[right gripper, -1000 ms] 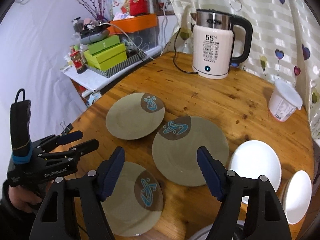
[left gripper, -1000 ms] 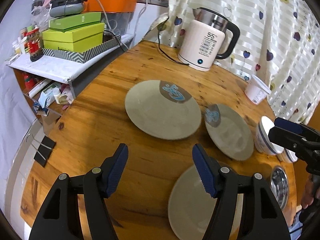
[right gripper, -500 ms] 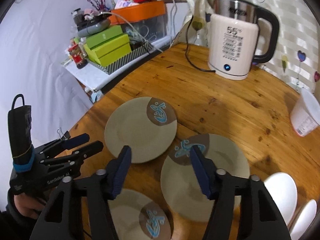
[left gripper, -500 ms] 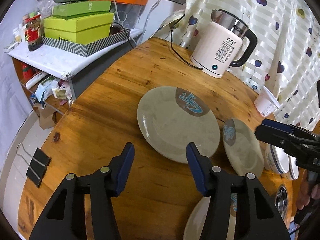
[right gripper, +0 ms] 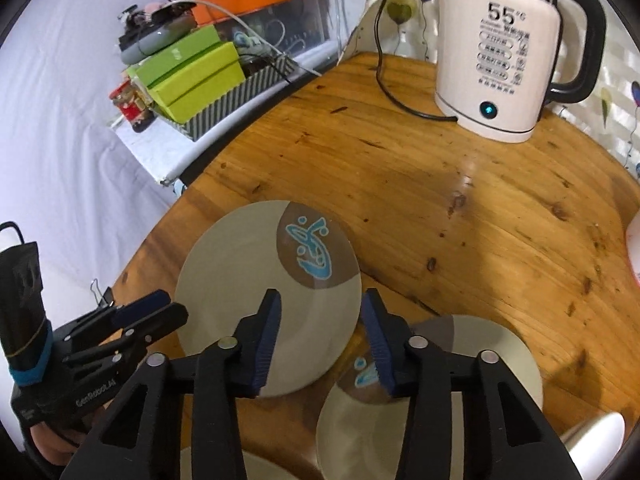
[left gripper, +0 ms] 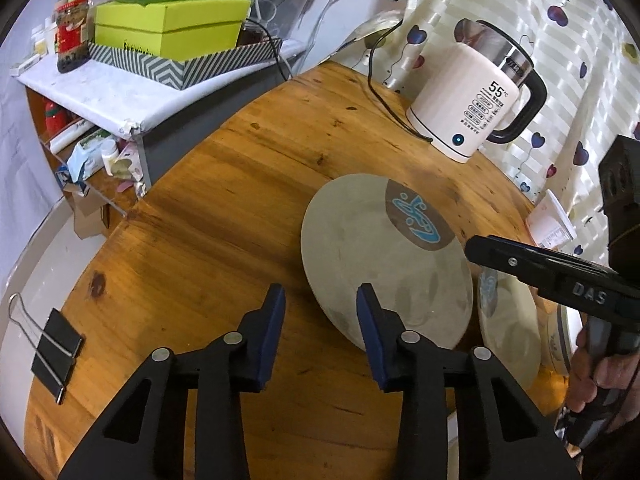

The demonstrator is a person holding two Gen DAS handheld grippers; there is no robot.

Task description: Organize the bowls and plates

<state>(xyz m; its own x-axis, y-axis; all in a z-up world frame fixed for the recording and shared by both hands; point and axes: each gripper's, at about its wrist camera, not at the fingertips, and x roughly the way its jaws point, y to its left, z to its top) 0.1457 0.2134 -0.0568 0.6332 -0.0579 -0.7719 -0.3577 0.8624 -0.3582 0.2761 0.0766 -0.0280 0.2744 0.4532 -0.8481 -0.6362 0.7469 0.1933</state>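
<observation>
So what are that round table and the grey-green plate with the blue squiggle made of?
The table looks like varnished wood: visible grain, knots and a glossy glare. The plate seems to be glazed ceramic or stoneware, with a smooth, satiny surface, a brown patch and a painted blue motif. Melamine can't be ruled out.

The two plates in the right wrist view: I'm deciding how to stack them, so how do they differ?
The far plate shows whole and unobstructed; the near plate is partly hidden behind the right gripper. The far plate's near edge overlaps the near plate's brown patch. The far plate's blue motif is in plain view, the near plate's mostly covered. Both are round and grey-green, each with a brown patch bearing blue painting.
</observation>
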